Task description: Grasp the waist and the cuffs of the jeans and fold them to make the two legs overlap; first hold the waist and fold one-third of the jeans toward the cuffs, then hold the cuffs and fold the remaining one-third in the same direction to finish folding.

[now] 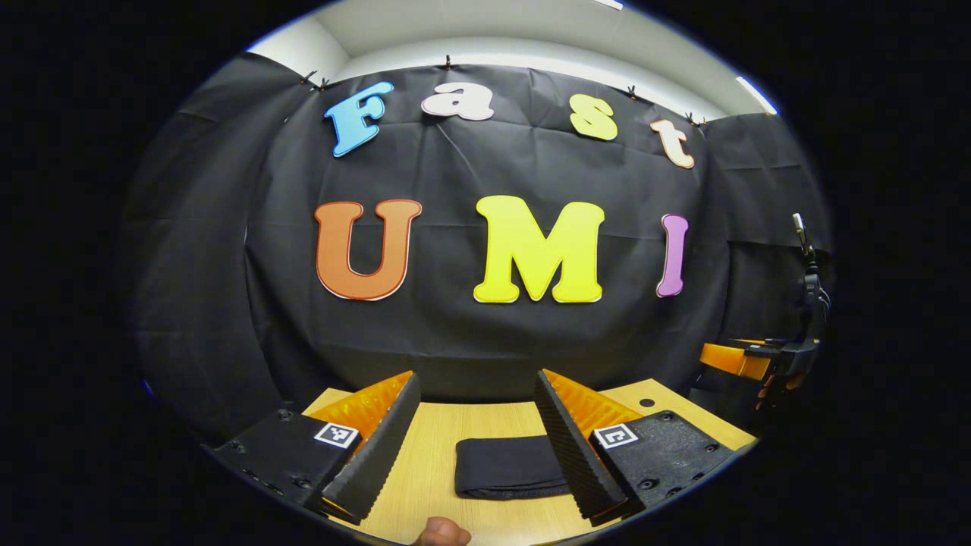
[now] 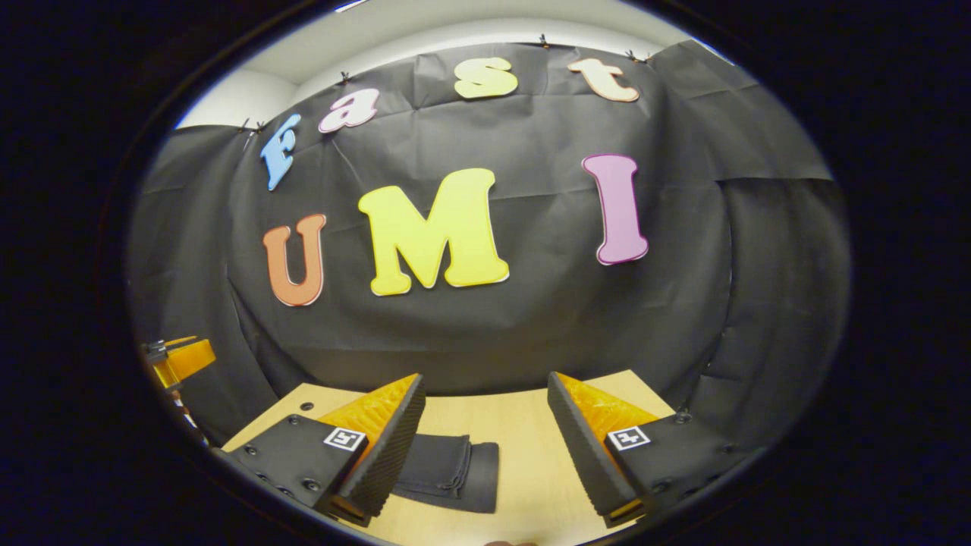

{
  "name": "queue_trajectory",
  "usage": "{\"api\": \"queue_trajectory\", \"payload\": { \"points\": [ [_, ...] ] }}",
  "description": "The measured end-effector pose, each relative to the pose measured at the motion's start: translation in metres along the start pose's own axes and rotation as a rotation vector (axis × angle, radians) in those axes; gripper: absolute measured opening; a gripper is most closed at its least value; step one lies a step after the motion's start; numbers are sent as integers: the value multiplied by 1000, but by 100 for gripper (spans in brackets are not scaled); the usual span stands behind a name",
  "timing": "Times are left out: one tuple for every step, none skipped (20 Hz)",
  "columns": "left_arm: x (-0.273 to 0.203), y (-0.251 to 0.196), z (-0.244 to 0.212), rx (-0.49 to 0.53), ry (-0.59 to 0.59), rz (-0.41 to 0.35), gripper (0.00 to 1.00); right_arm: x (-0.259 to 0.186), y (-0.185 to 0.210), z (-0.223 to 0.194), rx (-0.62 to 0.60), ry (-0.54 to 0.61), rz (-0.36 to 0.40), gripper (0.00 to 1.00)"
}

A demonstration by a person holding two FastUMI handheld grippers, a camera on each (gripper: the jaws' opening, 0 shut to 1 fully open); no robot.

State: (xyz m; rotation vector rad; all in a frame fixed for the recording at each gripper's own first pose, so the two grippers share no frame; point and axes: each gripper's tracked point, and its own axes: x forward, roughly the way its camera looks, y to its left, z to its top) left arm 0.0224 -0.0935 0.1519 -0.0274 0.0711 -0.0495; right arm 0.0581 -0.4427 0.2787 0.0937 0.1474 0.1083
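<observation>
Left gripper [image 1: 476, 447] and right gripper [image 2: 485, 447], both spread wide and holding nothing, raised above the table [image 1: 425, 462]. The jeans [image 1: 507, 466] lie there as a compact dark bundle; folding appears complete, nothing evidently left.

Folded jeans [image 1: 504, 466]: right end hidden behind the left gripper's right finger [image 1: 573, 447]; in the right gripper view, jeans [image 2: 455, 470] left end hidden behind that gripper's left finger [image 2: 383, 447]. Person's fingertip [image 1: 442, 533]: cut off by the lower edge. Other gripper [image 1: 747, 360]: cut off at far right, jaw stance indeterminable.
</observation>
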Motion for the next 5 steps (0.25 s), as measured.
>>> {"api": "queue_trajectory", "payload": {
  "points": [
    [0,-2,0,1,2,-1,96,1,2,1,-4,2,4,99],
    [0,-3,-1,-2,5,-2,96,3,2,0,-13,4,9,98],
    [-1,-5,-3,-6,10,-4,96,4,3,0,-20,6,10,98],
    [0,-6,-4,-10,14,-5,96,4,3,-1,-20,8,14,99],
    [0,-7,-4,-11,16,-4,96,4,5,-1,-16,9,20,99]
  ]
}}
